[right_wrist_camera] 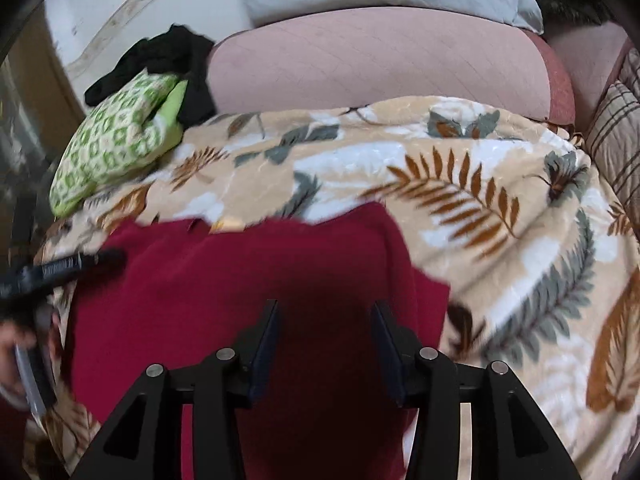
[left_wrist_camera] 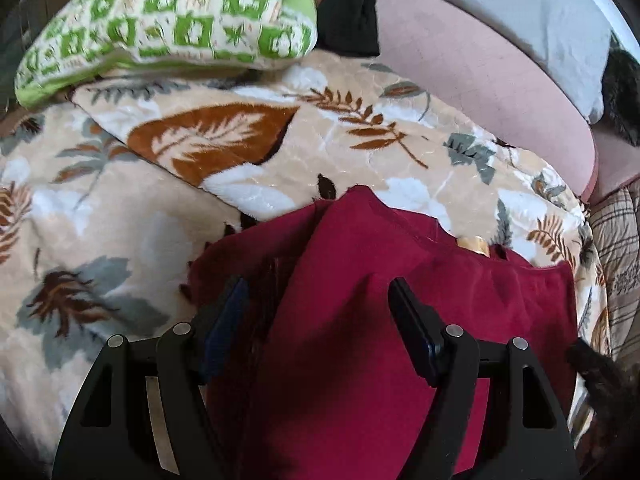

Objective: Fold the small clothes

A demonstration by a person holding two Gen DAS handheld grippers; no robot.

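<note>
Bed (right_wrist_camera: 500, 184) covered by a leaf-print blanket (left_wrist_camera: 120, 208) carries everything here, with a pink cushion (right_wrist_camera: 372, 60) at the far side and a green patterned pillow (left_wrist_camera: 168, 20) and a black garment (right_wrist_camera: 176, 60) off toward the far left. Spread on the blanket lies the dark red garment (left_wrist_camera: 380, 280), directly under and ahead of both tools. In the right wrist view its long axis appears to run left to right, so each end falls to the gripper on that side. The left gripper (left_wrist_camera: 320, 308) hangs over the garment's left part, jaws wide, nothing between them, and a raised fold of red cloth runs up between its fingers. The right gripper (right_wrist_camera: 326, 320) hangs over the middle to right part, jaws also apart and empty, the garment's right edge just beside it. Neither looks clearly nearer; the cloth lies beneath both.
</note>
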